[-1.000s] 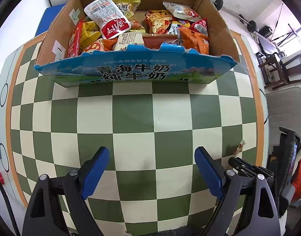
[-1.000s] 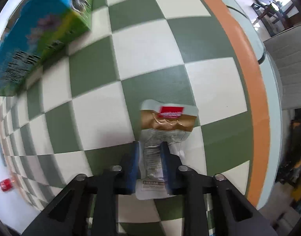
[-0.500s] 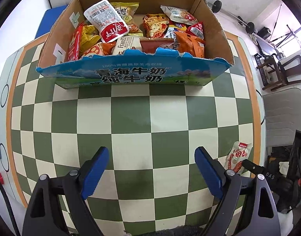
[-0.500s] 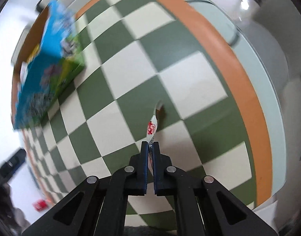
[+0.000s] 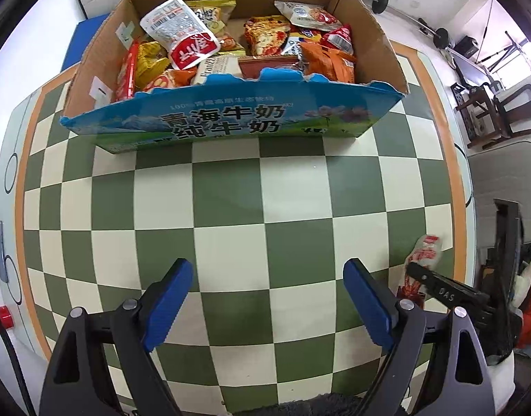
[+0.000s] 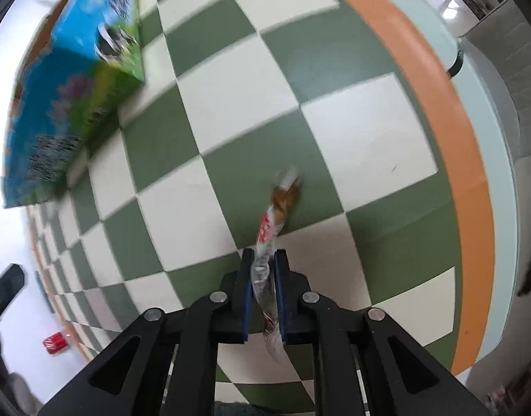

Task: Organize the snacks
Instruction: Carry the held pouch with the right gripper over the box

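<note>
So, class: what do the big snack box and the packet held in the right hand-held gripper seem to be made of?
Snack box: corrugated cardboard, brown and matt inside, glossy blue print outside, with a ragged torn top edge. Packet: thin plastic film, probably part clear, crumpled and shiny between the pads of the right hand-held gripper.

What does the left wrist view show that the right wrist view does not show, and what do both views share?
Only the left wrist view shows inside the cardboard box, full of snack packets, and the open, empty left tongs.

Only the right wrist view shows the right tongs from behind, shut edge-on upon one snack packet, plus a red object beyond the table edge.

Both show the checkered tablecloth, the box's blue printed side, and that held packet.
</note>
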{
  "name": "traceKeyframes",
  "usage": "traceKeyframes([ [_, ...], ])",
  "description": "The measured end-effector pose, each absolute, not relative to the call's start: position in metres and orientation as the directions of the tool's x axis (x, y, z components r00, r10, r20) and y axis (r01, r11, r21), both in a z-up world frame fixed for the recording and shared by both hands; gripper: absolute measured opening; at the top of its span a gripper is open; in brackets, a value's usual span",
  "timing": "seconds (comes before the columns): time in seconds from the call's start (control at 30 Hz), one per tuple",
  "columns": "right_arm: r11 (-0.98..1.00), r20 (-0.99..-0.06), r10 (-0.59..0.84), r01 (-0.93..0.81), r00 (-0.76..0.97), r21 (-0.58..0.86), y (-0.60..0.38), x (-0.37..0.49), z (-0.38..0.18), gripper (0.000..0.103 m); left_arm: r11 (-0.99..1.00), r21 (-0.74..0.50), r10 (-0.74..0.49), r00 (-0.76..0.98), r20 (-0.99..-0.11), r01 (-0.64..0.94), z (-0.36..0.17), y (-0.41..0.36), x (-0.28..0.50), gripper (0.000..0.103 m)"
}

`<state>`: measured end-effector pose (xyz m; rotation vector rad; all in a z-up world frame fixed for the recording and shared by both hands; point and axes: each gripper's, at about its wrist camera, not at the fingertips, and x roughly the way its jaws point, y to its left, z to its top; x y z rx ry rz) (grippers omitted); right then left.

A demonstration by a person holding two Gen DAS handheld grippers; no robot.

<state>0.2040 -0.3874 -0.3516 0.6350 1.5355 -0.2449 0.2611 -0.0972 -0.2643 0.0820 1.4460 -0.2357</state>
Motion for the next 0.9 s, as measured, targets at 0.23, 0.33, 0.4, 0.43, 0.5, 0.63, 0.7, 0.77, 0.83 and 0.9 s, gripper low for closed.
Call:
traceKeyframes([
  [0.23,0.767,-0.943,0.289,0.549,0.165,0.332,-0.385,0.203,-0.317,0.009,0.976,-0.105,-0.13,0.127,-0.983,0.19,-0.249,-0.087,0.268,0.089],
  [0.33,0.774,-0.921,0.328,0.499,0.211,0.39,-0.38,0.213,-0.284,0.009,0.975,-0.124,-0.151,0.147,-0.977,0.183,-0.232,-0.083,0.279,0.089],
  [0.4,0.784,-0.903,0.35,0.449,0.249,0.428,-0.374,0.227,-0.257,0.009,0.974,-0.132,-0.163,0.163,-0.973,0.185,-0.219,-0.081,0.289,0.089],
  [0.43,0.788,-0.892,0.364,0.423,0.267,0.448,-0.37,0.234,-0.244,0.009,0.973,-0.135,-0.169,0.176,-0.97,0.19,-0.21,-0.08,0.297,0.089],
  [0.5,0.792,-0.871,0.388,0.374,0.301,0.482,-0.366,0.253,-0.219,0.009,0.971,-0.135,-0.174,0.194,-0.966,0.199,-0.199,-0.08,0.312,0.089],
  [0.63,0.813,-0.835,0.423,0.261,0.351,0.521,-0.346,0.301,-0.177,0.009,0.972,-0.116,-0.162,0.225,-0.961,0.206,-0.183,-0.075,0.35,0.089],
  [0.7,0.825,-0.824,0.429,0.211,0.37,0.524,-0.336,0.331,-0.161,0.009,0.974,-0.092,-0.141,0.243,-0.96,0.205,-0.179,-0.073,0.373,0.089],
  [0.77,0.84,-0.822,0.426,0.171,0.379,0.515,-0.326,0.362,-0.154,0.009,0.977,-0.067,-0.119,0.257,-0.959,0.205,-0.177,-0.071,0.393,0.089],
  [0.83,0.853,-0.82,0.425,0.133,0.383,0.504,-0.316,0.391,-0.149,0.009,0.978,-0.048,-0.102,0.267,-0.958,0.203,-0.179,-0.068,0.413,0.089],
  [0.9,0.863,-0.823,0.42,0.111,0.383,0.492,-0.309,0.421,-0.149,0.009,0.98,-0.036,-0.088,0.266,-0.96,0.195,-0.183,-0.065,0.434,0.089],
])
